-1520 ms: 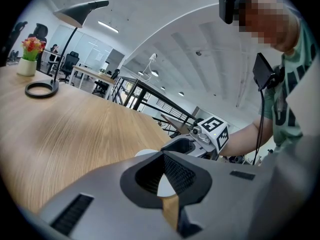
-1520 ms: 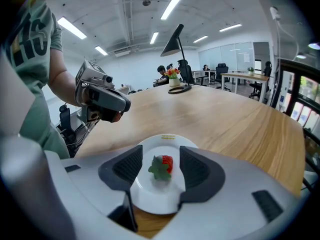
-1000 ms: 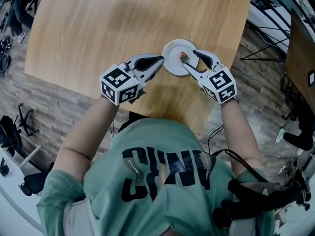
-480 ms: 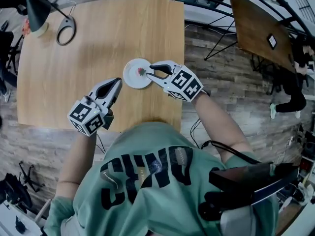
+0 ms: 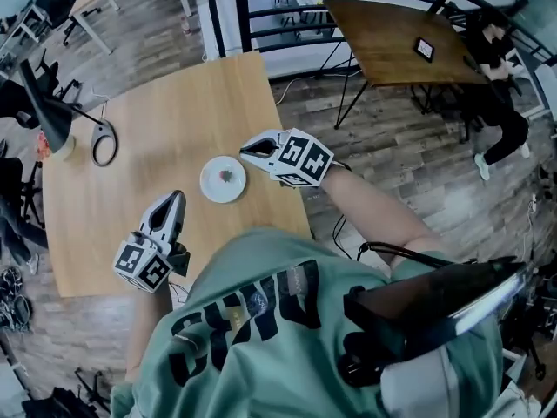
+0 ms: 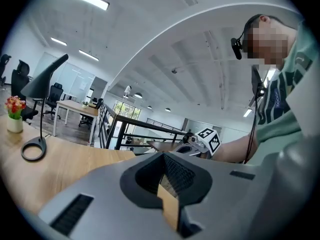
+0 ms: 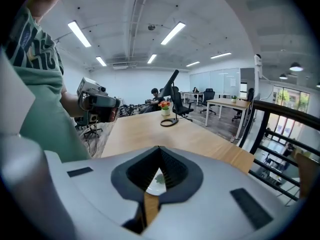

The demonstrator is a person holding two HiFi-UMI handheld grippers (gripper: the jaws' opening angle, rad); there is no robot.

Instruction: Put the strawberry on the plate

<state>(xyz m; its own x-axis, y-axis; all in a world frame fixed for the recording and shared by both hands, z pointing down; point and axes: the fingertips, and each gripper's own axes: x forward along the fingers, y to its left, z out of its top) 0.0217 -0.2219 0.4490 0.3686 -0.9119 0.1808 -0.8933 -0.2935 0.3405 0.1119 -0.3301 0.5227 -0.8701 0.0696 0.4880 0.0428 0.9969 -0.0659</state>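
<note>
1. Right gripper (image 5: 244, 151): fingers pressed flat against each other, nothing pinched between them.
2. From the right gripper view: pads meeting along one seam. Through the notch beneath them, a sliver of the white plate (image 7: 154, 186) and a green leaf of the strawberry (image 7: 160, 178).
3. Strawberry (image 5: 226, 176): lying near the middle of the plate (image 5: 211, 190), just ahead of the right fingertips and lower than them. Apart from them, not touched.
4. Left gripper (image 5: 177, 197): fingers together as well, and empty. From the left gripper view, only bare wood showing through the notch under the closed pads.
5. Plate: standing ahead of the left fingertips and off to their right, clear of them. Set between the two pairs of fingertips, nearer the right pair than the left.
6. Wooden table (image 5: 174, 103): lying under both sets of fingertips, the left ones low over it near its front edge, the right ones over its right-hand edge.
7. Desk lamp (image 6: 45, 79): black, standing far ahead of the left fingertips and to their left, well apart from them and from the plate. Just left of its ring base, a small flower pot (image 6: 14, 116).
8. Far beyond the right fingertips: the same lamp and flower pot at the far end of the table.
</note>
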